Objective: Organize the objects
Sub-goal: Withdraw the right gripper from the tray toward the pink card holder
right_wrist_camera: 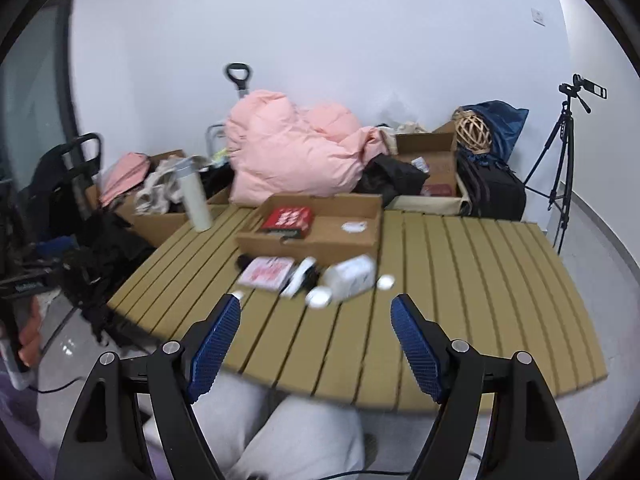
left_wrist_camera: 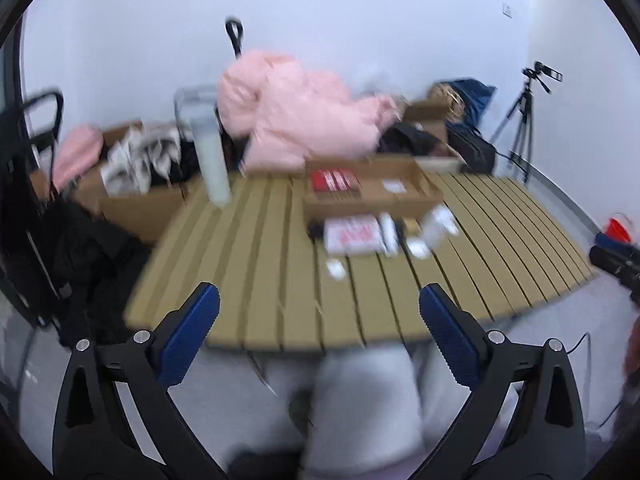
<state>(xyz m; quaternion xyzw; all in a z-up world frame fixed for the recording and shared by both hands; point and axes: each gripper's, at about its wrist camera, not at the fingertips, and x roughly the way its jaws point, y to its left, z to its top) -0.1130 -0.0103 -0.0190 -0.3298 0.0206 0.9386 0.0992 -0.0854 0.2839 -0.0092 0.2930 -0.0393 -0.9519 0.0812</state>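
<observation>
A slatted wooden table carries a shallow cardboard box with a red box inside. In front of it lie a pink-and-white packet, a white tube, a toppled white bottle and a small white cap. A tall white flask stands at the far left corner. My right gripper is open and empty above the near edge, short of the clutter. My left gripper is wide open and empty, also near the table edge, facing the packet and box.
A pink jacket is heaped behind the table, with cardboard boxes of clothes to its left. A black bag and a camera tripod stand at the right. A person's grey trouser legs lie below the grippers.
</observation>
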